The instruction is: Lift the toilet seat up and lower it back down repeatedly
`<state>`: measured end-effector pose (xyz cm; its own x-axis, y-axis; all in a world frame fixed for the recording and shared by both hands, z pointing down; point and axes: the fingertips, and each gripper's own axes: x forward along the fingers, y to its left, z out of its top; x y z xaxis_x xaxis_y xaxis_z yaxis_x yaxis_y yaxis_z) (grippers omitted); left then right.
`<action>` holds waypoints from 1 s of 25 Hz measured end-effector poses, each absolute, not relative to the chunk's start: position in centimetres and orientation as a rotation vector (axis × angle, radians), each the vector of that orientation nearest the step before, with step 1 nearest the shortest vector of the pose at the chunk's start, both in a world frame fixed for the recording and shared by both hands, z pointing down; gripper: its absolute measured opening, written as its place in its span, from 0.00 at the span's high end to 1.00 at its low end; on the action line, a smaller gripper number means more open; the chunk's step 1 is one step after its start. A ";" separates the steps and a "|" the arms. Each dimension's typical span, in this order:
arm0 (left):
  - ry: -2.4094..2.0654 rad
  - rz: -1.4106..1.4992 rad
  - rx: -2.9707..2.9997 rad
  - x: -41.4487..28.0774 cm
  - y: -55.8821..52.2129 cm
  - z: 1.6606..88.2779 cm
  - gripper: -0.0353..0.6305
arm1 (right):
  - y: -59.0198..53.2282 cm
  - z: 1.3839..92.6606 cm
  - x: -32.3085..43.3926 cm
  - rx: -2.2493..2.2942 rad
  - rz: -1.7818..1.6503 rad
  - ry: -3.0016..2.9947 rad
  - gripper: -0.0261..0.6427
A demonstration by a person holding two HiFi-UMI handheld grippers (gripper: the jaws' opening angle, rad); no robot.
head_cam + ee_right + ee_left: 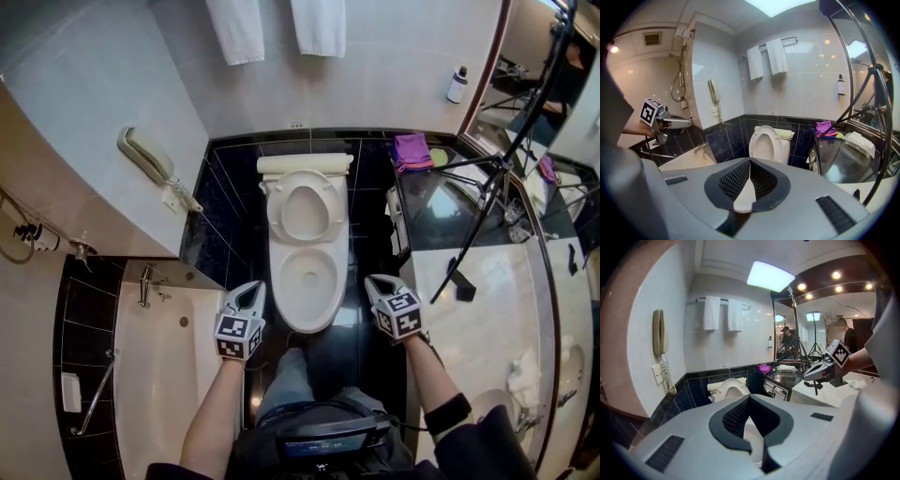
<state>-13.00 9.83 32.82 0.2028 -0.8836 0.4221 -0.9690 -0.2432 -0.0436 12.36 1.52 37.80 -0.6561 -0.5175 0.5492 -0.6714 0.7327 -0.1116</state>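
Left gripper (pixel 249 292) and right gripper (pixel 378 282) both clenched, empty, flanking the toilet bowl (pixel 308 281).
I see each pair of jaws pressed together on nothing, touching nothing. Between them the toilet seat (pixel 306 208) stands raised against the tank (pixel 305 164). Wall phone (pixel 145 155) and bathtub (pixel 159 366) lie left, black floor tiles (pixel 366 253) around the bowl, pale counter (pixel 487 281) right.

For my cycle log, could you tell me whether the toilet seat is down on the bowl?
No, the toilet seat stands raised against the tank, leaving the bowl uncovered.
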 end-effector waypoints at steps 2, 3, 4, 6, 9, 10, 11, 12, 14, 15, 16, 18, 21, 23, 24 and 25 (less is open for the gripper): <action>-1.749 0.559 2.248 -13.1 8.5 33.6 0.96 | 0.1 38.3 11.0 0.885 0.380 -2.420 0.93; -1.740 0.565 2.249 -13.3 7.7 34.0 0.96 | -0.7 38.6 10.3 0.875 0.354 -2.409 0.89; -1.732 0.570 2.250 -13.4 6.8 34.3 0.96 | -1.7 38.9 9.5 0.864 0.324 -2.398 0.84; -1.713 0.577 2.258 -13.5 4.9 35.2 0.96 | -3.8 39.5 7.7 0.842 0.267 -2.380 0.81; -1.685 0.590 2.274 -13.9 1.8 36.7 0.96 | -7.3 39.6 4.5 0.811 0.196 -2.351 0.76; -1.677 0.593 2.276 -14.2 0.7 37.3 0.96 | -8.5 39.8 3.5 0.802 0.168 -2.338 0.74; -1.668 0.593 2.277 -14.4 -0.3 37.8 0.96 | -9.7 40.2 2.6 0.794 0.137 -2.325 0.73; -1.659 0.590 2.278 -14.6 -1.4 38.5 0.96 | -11.0 40.5 1.8 0.786 0.104 -2.312 0.72; -1.625 0.584 2.282 -14.7 -3.3 39.7 0.96 | -13.6 41.3 0.2 0.772 0.038 -2.285 0.69; -1.600 0.585 2.283 -14.7 -4.2 40.2 0.96 | -15.0 41.8 -0.6 0.763 0.006 -2.270 0.69; -1.580 0.589 2.284 -14.7 -5.2 40.7 0.96 | -16.4 42.2 -1.2 0.756 -0.027 -2.253 0.69; -1.559 0.600 2.291 -15.0 -7.1 41.8 0.96 | -19.1 43.4 -2.4 0.739 -0.093 -2.217 0.69; -1.553 0.601 2.293 -16.0 -9.9 43.3 0.96 | -22.8 45.0 -4.5 0.692 -0.215 -2.157 0.65; -1.553 0.595 2.287 -16.6 -11.6 44.3 0.96 | -25.3 45.7 -6.1 0.662 -0.311 -2.116 0.63; -1.551 0.593 2.285 -16.8 -12.4 44.9 0.96 | -26.5 46.0 -6.9 0.649 -0.351 -2.097 0.63; -1.549 0.590 2.284 -17.0 -13.2 45.5 0.96 | -27.7 46.4 -7.7 0.634 -0.384 -2.081 0.62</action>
